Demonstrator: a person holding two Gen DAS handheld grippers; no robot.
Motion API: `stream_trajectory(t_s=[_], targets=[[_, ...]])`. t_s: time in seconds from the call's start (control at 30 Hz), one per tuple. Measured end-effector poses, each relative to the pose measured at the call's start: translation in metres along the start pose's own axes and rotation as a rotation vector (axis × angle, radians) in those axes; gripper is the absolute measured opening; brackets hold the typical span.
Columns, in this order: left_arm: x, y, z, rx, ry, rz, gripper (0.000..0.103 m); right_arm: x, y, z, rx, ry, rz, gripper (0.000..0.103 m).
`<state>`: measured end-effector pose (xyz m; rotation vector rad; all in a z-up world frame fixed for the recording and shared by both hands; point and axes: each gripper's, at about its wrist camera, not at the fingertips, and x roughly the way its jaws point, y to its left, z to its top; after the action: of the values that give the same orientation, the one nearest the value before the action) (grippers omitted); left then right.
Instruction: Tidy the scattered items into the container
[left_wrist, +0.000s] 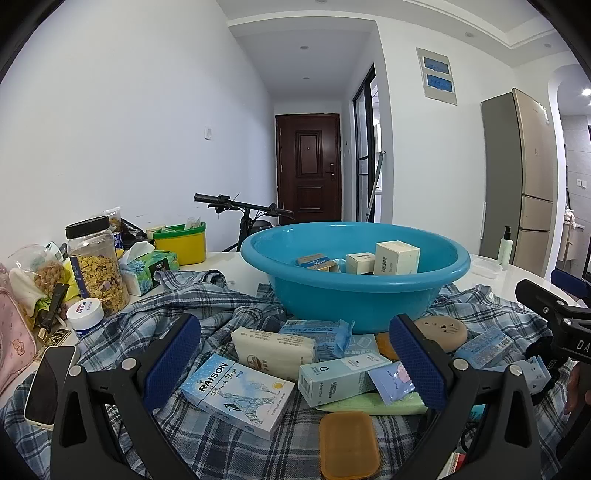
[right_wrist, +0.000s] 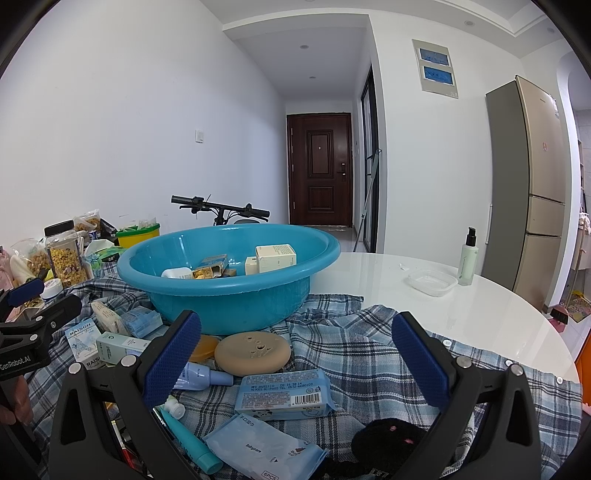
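A blue plastic basin (left_wrist: 354, 299) (right_wrist: 229, 295) stands on a plaid shirt (left_wrist: 207, 295) (right_wrist: 354, 347) and holds several small boxes (left_wrist: 397, 257). Scattered in front of it lie a RAISON box (left_wrist: 238, 397), a white soap bar (left_wrist: 275, 347), a teal box (left_wrist: 340, 374), an amber soap dish (left_wrist: 349, 445), a tan round case (right_wrist: 253, 351), a blue wipes pack (right_wrist: 282, 395) and a teal tube (right_wrist: 190, 439). My left gripper (left_wrist: 295, 363) is open and empty above the boxes. My right gripper (right_wrist: 295, 363) is open and empty above the wipes pack.
A cereal jar (left_wrist: 98, 266), a tissue box (left_wrist: 146, 269), a yellow tub (left_wrist: 183, 242) and a phone (left_wrist: 50, 386) crowd the table's left. A pump bottle (right_wrist: 468, 258) and a clear tray (right_wrist: 432, 281) stand on the white table at right. A bicycle (left_wrist: 243, 208) is behind.
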<state>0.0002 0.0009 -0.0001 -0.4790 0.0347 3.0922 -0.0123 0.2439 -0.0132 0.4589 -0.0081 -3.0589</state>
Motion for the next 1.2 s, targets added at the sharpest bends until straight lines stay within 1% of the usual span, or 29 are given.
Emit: stream_trajectory(t_s=[0.5,0.73,1.03,1.2], targets=[[0.0001,-0.0002,-0.0001,-0.001,0.0,0.0,0.103,0.0004,-0.0001,-0.0003,0.001,0.001,0.0,0.103],[-0.0021,0.0001,0.0003,-0.002,0.003,0.015,0.103,0.0021,0.0013,-0.0017,-0.002,0.004,0.003,0.103],[0.0049,0.0003,0.0005,0.003,0.027,-0.001,0.103,0.0027,-0.0006,-0.0017,0.006,0.009,0.006,0.103],[0.0041,-0.0003,-0.0003,0.006,0.021,-0.017,0.103,0.0031,0.001,-0.0019,0.005,0.008,0.007,0.103]])
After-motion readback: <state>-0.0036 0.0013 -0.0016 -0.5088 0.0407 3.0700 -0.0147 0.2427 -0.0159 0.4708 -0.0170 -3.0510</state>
